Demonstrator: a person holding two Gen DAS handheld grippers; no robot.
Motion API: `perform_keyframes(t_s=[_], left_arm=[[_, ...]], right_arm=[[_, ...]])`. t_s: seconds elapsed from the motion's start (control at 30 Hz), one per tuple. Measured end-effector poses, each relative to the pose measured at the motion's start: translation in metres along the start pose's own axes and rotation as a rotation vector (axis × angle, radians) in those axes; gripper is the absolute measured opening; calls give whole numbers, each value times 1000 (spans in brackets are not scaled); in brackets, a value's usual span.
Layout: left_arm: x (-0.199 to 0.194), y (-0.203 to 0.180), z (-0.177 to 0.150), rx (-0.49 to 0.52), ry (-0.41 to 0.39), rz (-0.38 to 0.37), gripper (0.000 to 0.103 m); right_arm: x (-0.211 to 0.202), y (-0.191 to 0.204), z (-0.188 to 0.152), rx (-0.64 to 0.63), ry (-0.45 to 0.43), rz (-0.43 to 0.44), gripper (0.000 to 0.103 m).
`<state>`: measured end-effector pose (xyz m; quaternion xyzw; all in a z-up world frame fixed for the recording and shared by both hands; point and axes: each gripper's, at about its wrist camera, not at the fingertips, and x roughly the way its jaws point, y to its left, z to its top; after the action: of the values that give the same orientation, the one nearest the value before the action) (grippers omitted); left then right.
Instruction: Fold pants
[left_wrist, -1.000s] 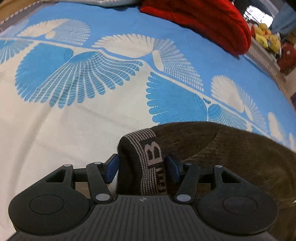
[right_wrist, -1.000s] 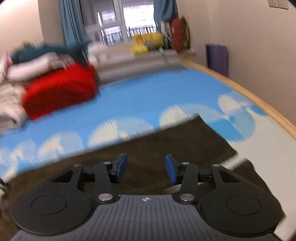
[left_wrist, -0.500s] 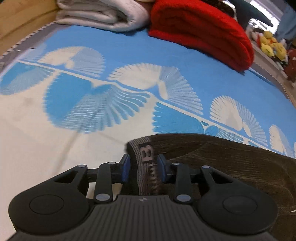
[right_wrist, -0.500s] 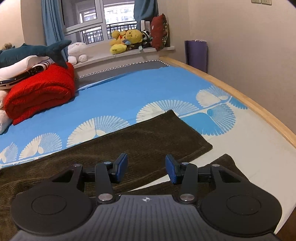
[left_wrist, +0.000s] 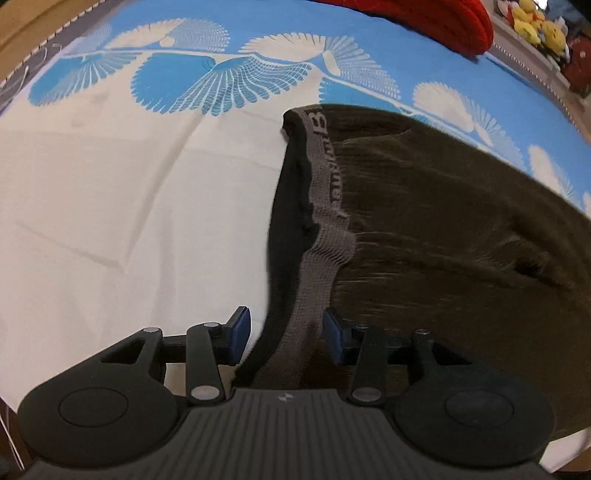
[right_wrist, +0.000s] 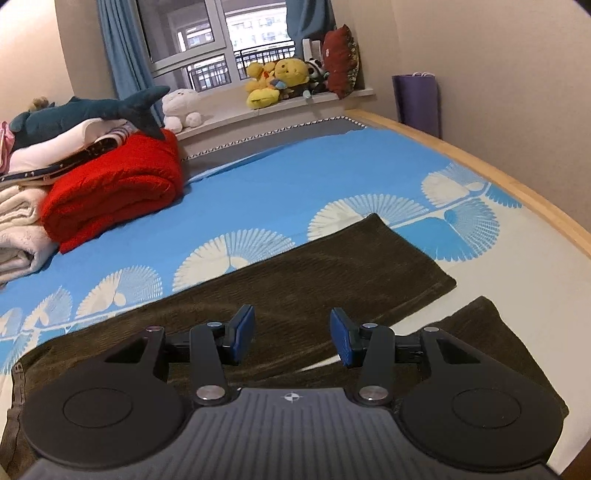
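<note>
Left tool (left_wrist: 286, 334): released, jaws just widened — grey elastic waistband (left_wrist: 325, 206) between pads, unpinched.
Right tool (right_wrist: 291, 334): released, empty.
Dark brown corduroy pants (right_wrist: 332, 273): legs stretch rightward from waistband — left nearer.

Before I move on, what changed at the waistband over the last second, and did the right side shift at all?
The left claw closed on the waistband half a second ago and has just reopened; the band now hangs loose between its blue pads, untouched. It also pulled back, so more of the brown pants shows. The right claw stayed open and empty over the pant legs, which lie as before on the bedsheet.
</note>
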<state>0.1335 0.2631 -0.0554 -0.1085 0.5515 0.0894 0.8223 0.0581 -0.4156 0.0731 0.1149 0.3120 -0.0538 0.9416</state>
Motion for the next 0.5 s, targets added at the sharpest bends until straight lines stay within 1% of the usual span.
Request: perform_keyframes(t_s=[0.07, 0.13, 0.2, 0.27, 0.33, 0.37, 0.43, 0.47, 0.5], left_arm=[[9, 2, -2, 21, 28, -6, 48], [16, 7, -3, 14, 52, -15, 48], [24, 9, -3, 10, 77, -53, 48], [29, 6, -4, 43, 95, -63, 46], [36, 1, -7, 92, 114, -44, 36], [36, -1, -8, 113, 111, -43, 26], [32, 0, -9, 128, 101, -53, 14], [28, 4, -9, 117, 97, -64, 11], [24, 8, -8, 100, 90, -76, 10]], right_arm=[[1, 0, -2, -3, 11, 3, 47], [2, 0, -3, -6, 15, -4, 48], [3, -2, -4, 1, 25, -21, 48], [5, -5, -7, 12, 40, -34, 48], [8, -7, -9, 15, 52, -47, 48], [9, -7, -10, 13, 57, -53, 48], [10, -7, -11, 5, 64, -65, 48], [11, -7, -12, 1, 66, -68, 48], [12, -7, -12, -3, 69, -73, 48]])
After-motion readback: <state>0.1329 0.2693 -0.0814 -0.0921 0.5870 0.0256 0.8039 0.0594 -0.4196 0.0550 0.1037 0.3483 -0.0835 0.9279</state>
